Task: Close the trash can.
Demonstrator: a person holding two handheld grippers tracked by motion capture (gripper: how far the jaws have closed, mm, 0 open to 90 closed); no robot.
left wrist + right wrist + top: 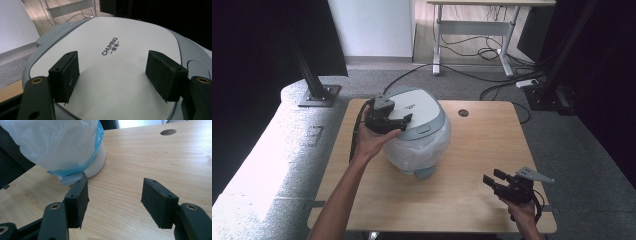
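A round bin (pixel 417 145) with a white lid (pixel 414 106) in a grey rim stands on the wooden table (pixel 482 150), left of the middle. A pale plastic bag (pixel 62 142) with a blue edge wraps its body, and a grey pedal (pixel 424 172) sticks out at its foot. My left gripper (pixel 404 121) is over the left part of the lid, open; the printed lid (pixel 110 47) lies beneath and between its pads, with nothing pinched. My right gripper (pixel 492 176) is low at the table's near right, open and empty, pointed at the bin's foot and pedal (pixel 70 179).
A round cable hole (pixel 463 113) sits in the table's far right part. Beyond the table are black stand bases (pixel 319 95), a white desk frame (pixel 472 30) and loose cables with a power strip (pixel 527 82) on the grey floor. Bare wood spreads right of the bin.
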